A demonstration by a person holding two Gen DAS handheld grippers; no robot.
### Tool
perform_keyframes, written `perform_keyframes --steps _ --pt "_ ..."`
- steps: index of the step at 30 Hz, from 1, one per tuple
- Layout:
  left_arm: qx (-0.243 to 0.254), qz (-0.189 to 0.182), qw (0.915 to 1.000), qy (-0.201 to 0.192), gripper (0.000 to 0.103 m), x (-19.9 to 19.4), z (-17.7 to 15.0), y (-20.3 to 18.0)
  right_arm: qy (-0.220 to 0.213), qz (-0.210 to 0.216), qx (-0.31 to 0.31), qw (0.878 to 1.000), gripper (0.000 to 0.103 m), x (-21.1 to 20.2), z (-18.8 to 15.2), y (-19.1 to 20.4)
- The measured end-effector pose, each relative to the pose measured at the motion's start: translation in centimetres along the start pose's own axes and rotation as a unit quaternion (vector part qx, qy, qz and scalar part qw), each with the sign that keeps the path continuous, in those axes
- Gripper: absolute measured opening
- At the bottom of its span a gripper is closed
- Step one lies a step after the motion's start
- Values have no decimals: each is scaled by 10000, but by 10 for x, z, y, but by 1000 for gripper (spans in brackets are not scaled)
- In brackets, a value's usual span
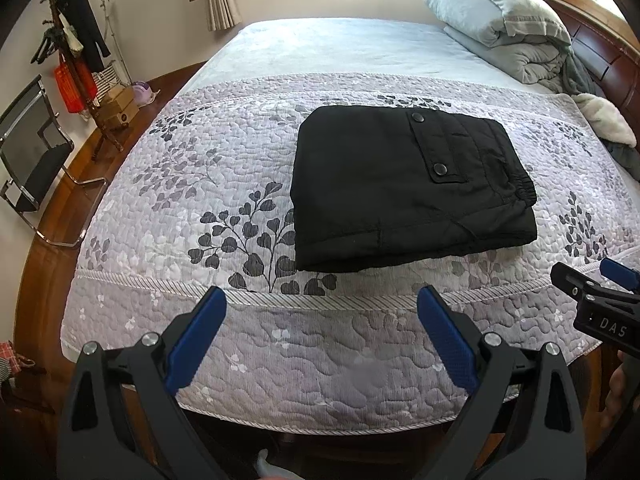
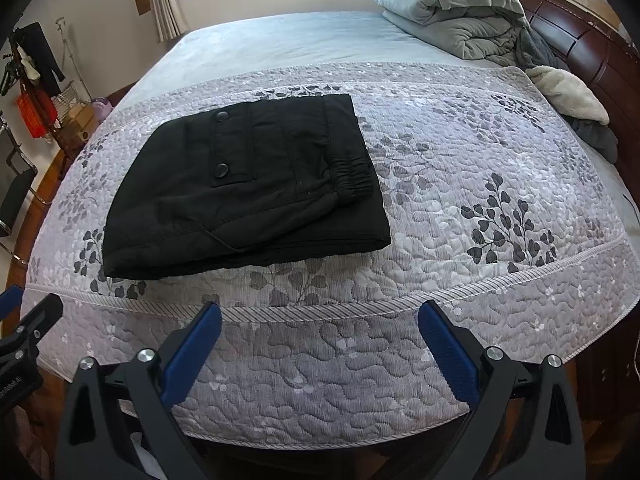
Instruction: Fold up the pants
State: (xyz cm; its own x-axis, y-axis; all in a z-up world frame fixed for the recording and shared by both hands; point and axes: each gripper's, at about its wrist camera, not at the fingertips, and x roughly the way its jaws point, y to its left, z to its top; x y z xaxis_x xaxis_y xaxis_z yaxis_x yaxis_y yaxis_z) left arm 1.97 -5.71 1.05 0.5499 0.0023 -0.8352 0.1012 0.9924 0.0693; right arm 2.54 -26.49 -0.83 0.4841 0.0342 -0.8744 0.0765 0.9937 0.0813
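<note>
Black pants (image 1: 404, 188) lie folded into a compact rectangle on the quilted bedspread, a buttoned pocket flap facing up and the elastic waistband at the right edge. The right wrist view has the same pants (image 2: 248, 192) left of centre. My left gripper (image 1: 322, 304) hovers open over the near edge of the bed, short of the pants, with nothing between its blue pads. My right gripper (image 2: 320, 316) is also open and holds nothing, nearer than the pants and to their right. The right gripper's tip (image 1: 600, 284) shows at the right border of the left wrist view.
The bed (image 1: 280, 360) carries a leaf-patterned quilt. A folded grey duvet (image 1: 504, 28) and a pillow sit at the far right by the wooden headboard (image 1: 616, 60). Loose clothes (image 2: 572, 100) lie on the right side. A chair (image 1: 32, 160), a coat rack and boxes stand on the left floor.
</note>
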Motion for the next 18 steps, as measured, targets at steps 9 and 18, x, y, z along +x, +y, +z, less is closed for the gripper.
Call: perform_keyframes --steps 9,18 --pt "36 -16 10000 -7 96 0 0 -2 12 -26 -1 10000 99 2 2 -1" --pt "18 -91 9998 167 96 5 1 -3 15 -59 -11 10000 99 3 3 -2"
